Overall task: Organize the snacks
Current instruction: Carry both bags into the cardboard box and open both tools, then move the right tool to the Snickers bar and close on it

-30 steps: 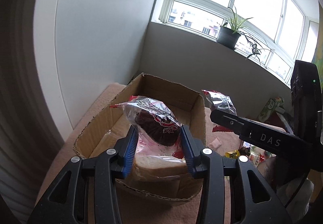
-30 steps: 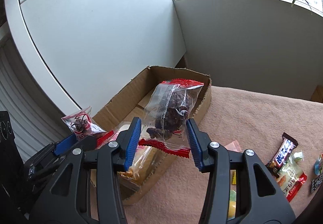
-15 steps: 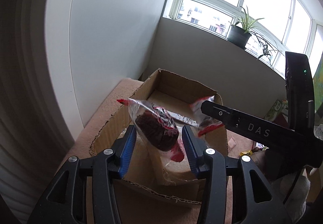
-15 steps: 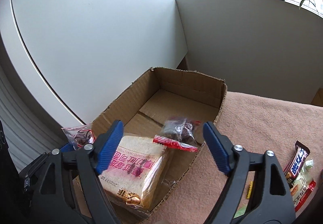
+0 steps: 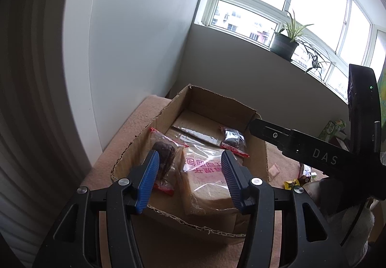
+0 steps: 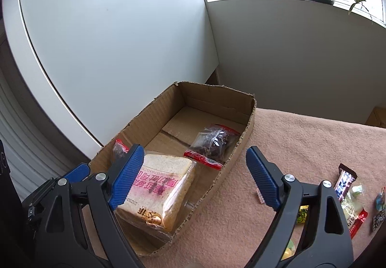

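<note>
The left gripper (image 5: 190,175) hangs over the near end of the box (image 5: 135,147), jaws apart and holding nothing. Its left pad sits in front of a dark snack bag (image 5: 166,159) that leans at the box's left wall; whether pad and bag touch cannot be told. To the right of that bag lies the bread (image 5: 205,171) in clear wrap, and beyond it a second dark bag (image 5: 232,139) with red ends rests on the box floor by the right wall. The right gripper crosses this view as a black bar at right.

The right wrist view shows the right gripper (image 6: 193,174) spread wide and empty above the box's (image 6: 217,96) near right wall. Only here is the bare far half of the box floor plain, and the first bag (image 6: 118,149) is mostly hidden behind the left pad. The bread (image 6: 161,186) and second bag (image 6: 212,142) lie inside. On the pink cloth (image 6: 301,142) at far right sit loose snacks (image 6: 345,181), seen only in part from the left wrist.
</note>
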Tool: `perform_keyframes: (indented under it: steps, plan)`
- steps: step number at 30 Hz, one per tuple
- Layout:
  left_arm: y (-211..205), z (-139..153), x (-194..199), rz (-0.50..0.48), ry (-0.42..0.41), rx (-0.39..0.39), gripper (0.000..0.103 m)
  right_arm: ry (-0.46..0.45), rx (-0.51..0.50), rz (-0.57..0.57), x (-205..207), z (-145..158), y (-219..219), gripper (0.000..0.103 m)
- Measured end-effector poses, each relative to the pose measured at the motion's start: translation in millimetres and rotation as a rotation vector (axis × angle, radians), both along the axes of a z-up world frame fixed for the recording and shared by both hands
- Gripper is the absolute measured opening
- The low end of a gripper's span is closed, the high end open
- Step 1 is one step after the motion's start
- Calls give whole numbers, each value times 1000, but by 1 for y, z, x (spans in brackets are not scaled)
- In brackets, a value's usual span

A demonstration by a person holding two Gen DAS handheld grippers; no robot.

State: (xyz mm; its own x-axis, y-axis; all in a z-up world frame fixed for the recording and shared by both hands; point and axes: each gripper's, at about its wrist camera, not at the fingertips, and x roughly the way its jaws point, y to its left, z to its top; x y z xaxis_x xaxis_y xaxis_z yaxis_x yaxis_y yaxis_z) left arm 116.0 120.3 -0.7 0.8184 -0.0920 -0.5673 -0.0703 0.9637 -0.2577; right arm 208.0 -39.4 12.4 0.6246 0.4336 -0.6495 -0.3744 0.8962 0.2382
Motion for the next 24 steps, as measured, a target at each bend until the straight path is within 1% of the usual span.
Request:
perform_keyframes:
  steps: [6, 10, 14, 16, 18, 21, 24]
  plan:
    - [-14, 4, -4, -37, -14, 1, 53, -14, -48, -2, -23, 10, -27, 89]
    - [-29, 4, -8, -88, -19, -4, 53, -20, -102, 0, -46, 13, -51, 89]
    - [-48, 2, -8, -145, -11, -4, 53, -18, -121, -25, -71, 14, -82, 89]
    - [-60, -1, -7, -181, 3, 1, 53, -9, -104, -49, -80, 13, -104, 89]
    - [-72, -5, -6, -213, 19, 9, 53, 19, -68, -69, -87, 10, -126, 89]
    - [-91, -10, -5, -251, 37, 36, 53, 48, -31, -105, -98, 3, -159, 89]
    - [-107, -14, -6, -295, 59, 43, 53, 67, -6, -138, -113, -6, -189, 89]
